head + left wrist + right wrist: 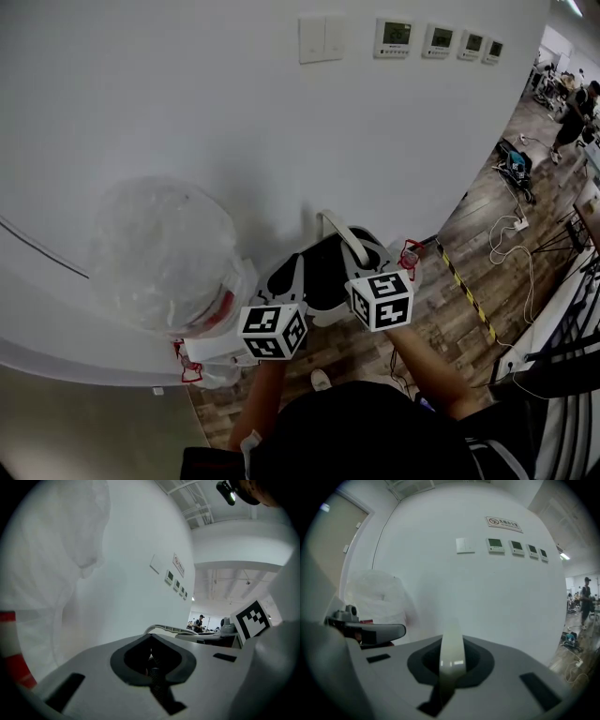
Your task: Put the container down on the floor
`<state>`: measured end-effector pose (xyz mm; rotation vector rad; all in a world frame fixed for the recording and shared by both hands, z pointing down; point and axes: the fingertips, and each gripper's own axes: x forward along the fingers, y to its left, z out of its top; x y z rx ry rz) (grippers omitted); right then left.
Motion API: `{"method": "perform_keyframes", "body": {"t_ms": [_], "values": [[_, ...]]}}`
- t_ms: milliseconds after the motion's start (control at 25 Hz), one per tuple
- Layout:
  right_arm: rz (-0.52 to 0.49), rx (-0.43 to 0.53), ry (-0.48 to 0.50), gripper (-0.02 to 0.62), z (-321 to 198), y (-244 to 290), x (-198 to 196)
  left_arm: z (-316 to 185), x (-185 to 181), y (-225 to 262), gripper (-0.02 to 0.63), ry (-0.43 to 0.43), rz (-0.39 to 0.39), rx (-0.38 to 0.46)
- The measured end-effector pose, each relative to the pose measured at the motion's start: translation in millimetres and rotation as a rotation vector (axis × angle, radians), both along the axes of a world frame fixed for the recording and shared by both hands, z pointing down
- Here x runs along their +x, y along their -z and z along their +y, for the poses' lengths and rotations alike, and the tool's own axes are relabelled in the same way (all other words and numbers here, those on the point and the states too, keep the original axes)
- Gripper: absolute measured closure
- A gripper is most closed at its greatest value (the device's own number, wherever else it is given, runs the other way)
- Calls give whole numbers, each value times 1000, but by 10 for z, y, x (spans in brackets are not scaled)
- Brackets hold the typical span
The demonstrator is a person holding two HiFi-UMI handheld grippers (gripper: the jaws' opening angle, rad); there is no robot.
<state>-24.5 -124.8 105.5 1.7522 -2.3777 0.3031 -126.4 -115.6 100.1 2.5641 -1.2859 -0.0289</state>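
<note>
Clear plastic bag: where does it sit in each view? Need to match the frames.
Head view: clear plastic bag left of centre, against the wall.
Left gripper view: bag fills the upper left.
Right gripper view: bag left of centre.
Shared landmark: row of wall control panels.

Only a wall sign [503, 523] bears print, too small to read.
</note>
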Motion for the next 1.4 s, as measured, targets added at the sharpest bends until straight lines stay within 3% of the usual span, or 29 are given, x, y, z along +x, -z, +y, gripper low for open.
{"method": "perform_keyframes", "body": {"t_ms": [760, 960, 1400], "values": [[-16, -79, 12, 567, -141, -347, 49, -115, 32, -246, 589, 22, -21, -59], [-8, -120, 13, 566, -213, -569, 92, -142, 105, -489, 589, 16, 27, -128], [21, -236, 22, 566, -190, -1216, 76, -123, 170, -1221, 589, 15, 10, -247]]}}
